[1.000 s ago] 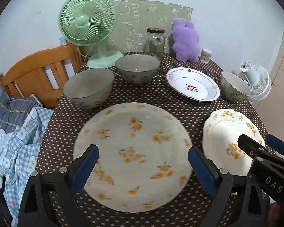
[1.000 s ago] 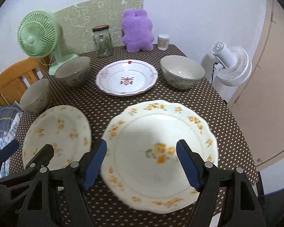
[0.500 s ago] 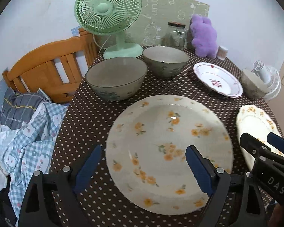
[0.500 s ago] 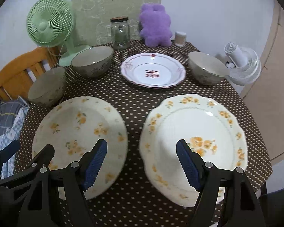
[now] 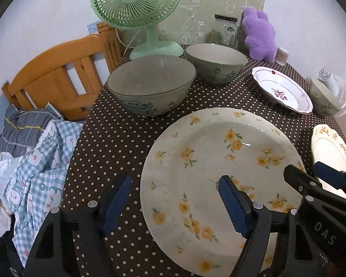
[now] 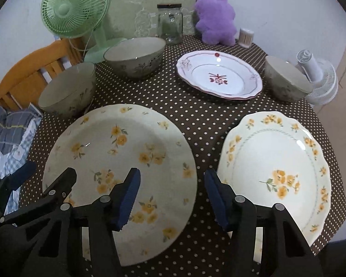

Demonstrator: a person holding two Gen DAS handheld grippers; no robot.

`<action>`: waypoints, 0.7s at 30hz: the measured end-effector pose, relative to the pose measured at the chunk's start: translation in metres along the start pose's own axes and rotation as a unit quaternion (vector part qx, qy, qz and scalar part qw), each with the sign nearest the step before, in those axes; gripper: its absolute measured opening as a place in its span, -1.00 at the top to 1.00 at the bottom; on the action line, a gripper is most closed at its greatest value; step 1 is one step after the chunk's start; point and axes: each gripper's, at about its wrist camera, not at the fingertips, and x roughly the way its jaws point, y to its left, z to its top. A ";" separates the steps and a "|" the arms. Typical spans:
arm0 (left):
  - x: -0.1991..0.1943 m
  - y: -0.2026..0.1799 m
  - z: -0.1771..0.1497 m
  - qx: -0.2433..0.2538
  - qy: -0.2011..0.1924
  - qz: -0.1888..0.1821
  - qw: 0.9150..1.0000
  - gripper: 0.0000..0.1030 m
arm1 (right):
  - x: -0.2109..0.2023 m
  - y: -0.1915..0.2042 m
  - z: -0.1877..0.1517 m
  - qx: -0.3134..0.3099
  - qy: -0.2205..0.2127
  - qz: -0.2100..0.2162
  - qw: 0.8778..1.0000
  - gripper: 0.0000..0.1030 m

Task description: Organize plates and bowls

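Note:
A large round plate with yellow flowers [image 5: 221, 173] [image 6: 126, 161] lies at the table's front left. A scalloped yellow-flower plate [image 6: 276, 168] [image 5: 332, 154] lies to its right. A white plate with red trim [image 6: 219, 76] [image 5: 283, 87] lies behind. Three grey-green bowls stand around them: one near the left edge [image 5: 150, 85] [image 6: 67, 90], one behind it [image 5: 216, 60] [image 6: 133, 55], one at the right [image 6: 286, 78]. My left gripper [image 5: 175, 205] is open over the big plate's left rim. My right gripper [image 6: 171, 196] is open over the gap between the two flowered plates.
A green fan [image 5: 138, 2], a glass jar [image 6: 169, 23], a purple plush toy [image 6: 214, 18] and a toothpick holder [image 6: 246, 37] stand at the back of the dotted brown tablecloth [image 6: 196, 120]. A wooden chair [image 5: 57, 76] with checked cloth [image 5: 34, 159] is left; a white fan [image 6: 316, 80] right.
Both grippers have moved left. The left one went from over the big plate's middle to its left rim; the right one went from over the scalloped plate to the gap between plates.

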 end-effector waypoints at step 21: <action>0.032 -0.002 0.002 0.006 0.039 0.019 0.999 -0.27 | 0.039 -0.004 0.009 0.007 0.037 -0.012 0.999 0.09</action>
